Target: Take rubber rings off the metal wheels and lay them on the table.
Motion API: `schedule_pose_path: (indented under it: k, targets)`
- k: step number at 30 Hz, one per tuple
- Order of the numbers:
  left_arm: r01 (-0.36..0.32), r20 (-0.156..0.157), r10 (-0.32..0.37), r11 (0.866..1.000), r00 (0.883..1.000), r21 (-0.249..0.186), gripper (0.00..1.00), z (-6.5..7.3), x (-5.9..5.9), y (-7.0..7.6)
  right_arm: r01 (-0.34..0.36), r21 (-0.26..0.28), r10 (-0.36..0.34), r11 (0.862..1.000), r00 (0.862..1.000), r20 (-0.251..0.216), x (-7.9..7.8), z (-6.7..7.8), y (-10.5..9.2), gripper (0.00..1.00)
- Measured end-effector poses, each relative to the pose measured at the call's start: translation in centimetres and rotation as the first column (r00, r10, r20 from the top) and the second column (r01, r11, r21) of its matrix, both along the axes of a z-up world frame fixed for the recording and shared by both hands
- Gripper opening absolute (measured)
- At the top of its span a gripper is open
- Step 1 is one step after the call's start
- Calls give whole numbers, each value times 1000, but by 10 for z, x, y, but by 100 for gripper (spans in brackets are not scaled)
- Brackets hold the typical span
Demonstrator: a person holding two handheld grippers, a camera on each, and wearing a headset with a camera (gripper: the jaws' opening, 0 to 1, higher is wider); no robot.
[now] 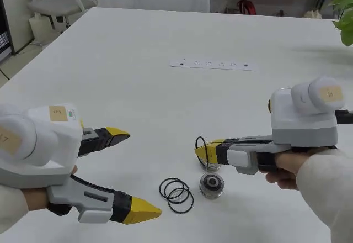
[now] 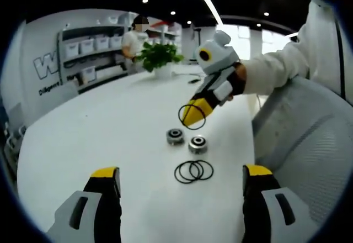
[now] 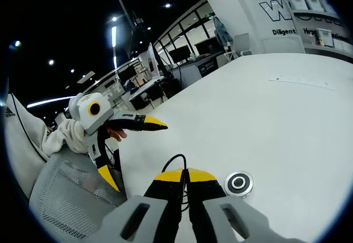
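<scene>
Smooth table (image 1: 165, 44), right tool (image 3: 187, 172) pinching thin ring (image 3: 176, 156)

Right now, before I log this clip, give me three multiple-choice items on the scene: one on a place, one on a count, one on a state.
1. Where do the loose rubber rings lie?
A. on the table beside the metal wheels
B. on a chair
C. stacked on a wheel

2. How many metal wheels stand on the table?
A. one
B. two
C. four

3. What state is the right gripper in?
A. open and empty
B. shut on a rubber ring
C. shut on a wheel

Key:
1 A: the rings lie flat next to the nearer wheel.
2 B: the left gripper view shows two side by side.
3 B: its jaws pinch a ring held above the wheels.
</scene>
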State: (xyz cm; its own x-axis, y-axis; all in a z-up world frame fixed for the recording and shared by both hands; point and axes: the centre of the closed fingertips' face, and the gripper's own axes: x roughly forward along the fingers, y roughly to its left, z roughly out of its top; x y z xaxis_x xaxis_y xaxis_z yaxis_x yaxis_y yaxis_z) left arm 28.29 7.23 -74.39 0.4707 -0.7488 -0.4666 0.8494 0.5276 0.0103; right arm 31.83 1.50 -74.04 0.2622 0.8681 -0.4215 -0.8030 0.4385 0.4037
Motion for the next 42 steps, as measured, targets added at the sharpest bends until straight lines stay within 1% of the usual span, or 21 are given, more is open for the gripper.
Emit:
schedule_pose_path:
  k: [2,5,8,11,18,35,42]
  targets:
    - [6,-5,-6,1000,1000,-15,93,1,-1,-3,-3,-8,2,1000,1000,-20,-2,-6,1,0]
    - [15,-6,-15,1000,1000,-17,93,1,-2,-5,-13,-40,13,999,1000,-16,-4,-15,1,0]
    - [18,-10,-18,1000,1000,-16,93,0,-3,-5,-23,-55,23,998,1000,-13,-6,-19,2,0]
    - [20,-11,-20,1000,1000,-18,92,0,-3,-6,-40,-82,40,996,999,-4,-7,-26,2,0]
    - [19,-20,-20,1000,1000,-22,92,-2,-3,-6,-58,-115,59,992,998,6,-8,-33,1,0]
    - [22,-32,-23,1000,999,-20,91,-4,-5,-6,-80,-148,83,986,996,15,-9,-40,1,0]
    - [23,-35,-24,1000,999,-16,91,-5,-6,-6,-76,-149,79,986,997,18,-9,-40,0,0]
